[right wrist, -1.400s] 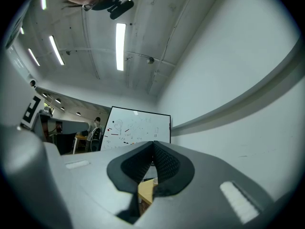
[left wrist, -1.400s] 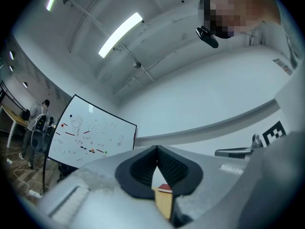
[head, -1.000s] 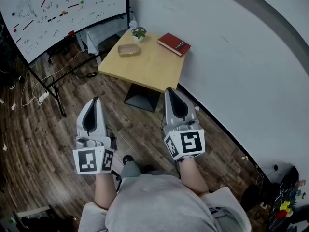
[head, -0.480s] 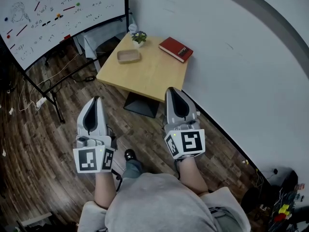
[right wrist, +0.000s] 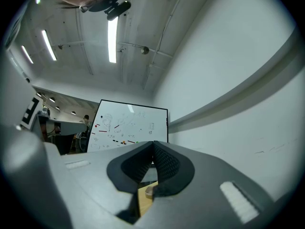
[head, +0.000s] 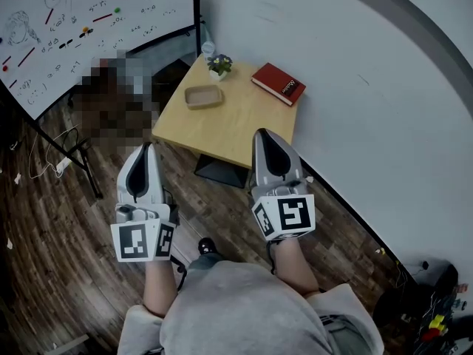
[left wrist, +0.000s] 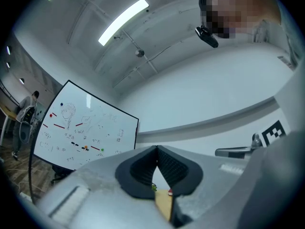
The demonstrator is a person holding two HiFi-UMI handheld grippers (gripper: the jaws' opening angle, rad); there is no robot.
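Dark wood-plank floor (head: 44,272) fills the lower left of the head view below me, and loose cables (head: 41,161) trail over it at the left edge. In the upper left is a whiteboard (head: 81,21) in a black frame, scrawled with marks and dotted with magnets. A plain white wall (head: 384,95) takes the whole right side. A grey band (head: 414,32) curves across its upper part, and a dark skirting strip (head: 347,214) runs where it meets the floor. At top centre, close by that wall, a light wooden table (head: 236,124) stands on a dark base (head: 220,170). The left gripper view looks up at a white ceiling, where a long strip light (left wrist: 123,22) glows upper left and thin conduit (left wrist: 143,61) runs beneath it.
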